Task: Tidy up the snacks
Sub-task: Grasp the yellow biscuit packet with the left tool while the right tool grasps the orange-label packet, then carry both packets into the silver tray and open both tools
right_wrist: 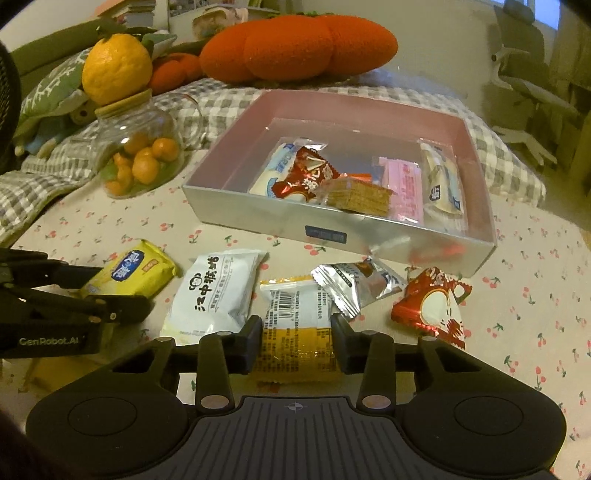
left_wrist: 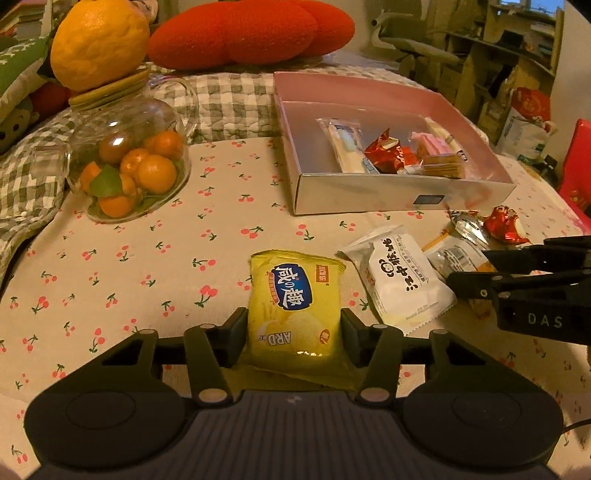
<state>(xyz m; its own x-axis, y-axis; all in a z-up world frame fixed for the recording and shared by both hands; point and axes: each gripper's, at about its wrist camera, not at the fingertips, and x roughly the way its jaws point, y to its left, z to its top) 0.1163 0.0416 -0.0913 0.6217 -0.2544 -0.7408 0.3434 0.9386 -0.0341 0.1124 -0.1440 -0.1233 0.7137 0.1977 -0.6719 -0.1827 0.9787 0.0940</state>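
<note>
My left gripper (left_wrist: pixel 293 325) is shut on a yellow snack packet (left_wrist: pixel 291 310) that lies on the cherry-print cloth. My right gripper (right_wrist: pixel 297 328) is shut on an orange packet with a barcode label (right_wrist: pixel 295 325). Between the two lies a white packet (right_wrist: pixel 214 291) with black lettering. A silver packet (right_wrist: pixel 354 284) and a red packet (right_wrist: pixel 432 302) lie right of the orange one. Behind them stands an open pink-lined box (right_wrist: pixel 258 218) holding several wrapped snacks. The right gripper (left_wrist: pixel 469 267) shows at the right edge of the left wrist view.
A glass jar of small oranges (left_wrist: pixel 129 162) stands at the back left, with a large orange fruit (left_wrist: pixel 99 40) on its lid. A red cushion (left_wrist: pixel 240 33) and a checked blanket (left_wrist: pixel 229 96) lie behind the box. A desk chair (right_wrist: pixel 524 85) stands far right.
</note>
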